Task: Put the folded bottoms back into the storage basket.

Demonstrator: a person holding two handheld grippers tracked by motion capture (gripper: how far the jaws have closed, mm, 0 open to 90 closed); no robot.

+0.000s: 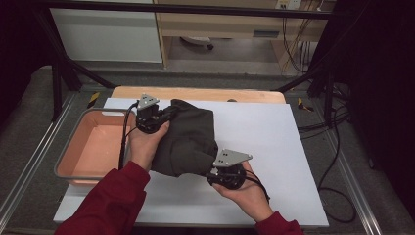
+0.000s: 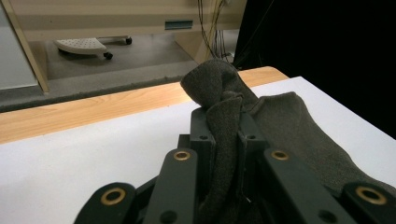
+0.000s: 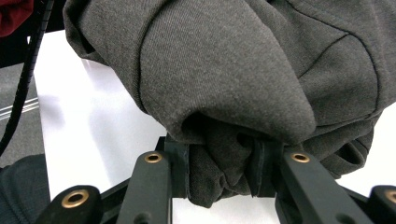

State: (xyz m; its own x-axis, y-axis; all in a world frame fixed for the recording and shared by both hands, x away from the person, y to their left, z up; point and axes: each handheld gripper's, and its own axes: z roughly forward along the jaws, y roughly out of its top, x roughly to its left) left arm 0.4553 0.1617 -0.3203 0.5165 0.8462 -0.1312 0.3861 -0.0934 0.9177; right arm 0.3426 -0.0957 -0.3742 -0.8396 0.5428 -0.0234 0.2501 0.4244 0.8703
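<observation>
**Both grippers clamped on a dark grey garment above the white mat**

Nearest the high camera, two red sleeves (image 1: pixel 105 203) come in from the bottom edge. Just beyond them, the right gripper (image 1: pixel 215 172) sits at the near right corner of the dark grey garment (image 1: pixel 188 139); in the right gripper view its jaws are closed on a thick bunched fold of the cloth (image 3: pixel 224 172), with the rest of the fabric bulging over them. Farther out, the left gripper (image 1: pixel 164 116) holds the garment's far left edge; its own view shows the jaws pinched tight on a thin upright fold (image 2: pixel 224 140), whose tip stands above them. The garment hangs crumpled between the two grippers over the white mat (image 1: pixel 274 142). To the left sits a grey-rimmed tray (image 1: pixel 73 142) with an orange floor. Beyond the mat runs the table's wooden edge (image 1: pixel 195 93).
</observation>
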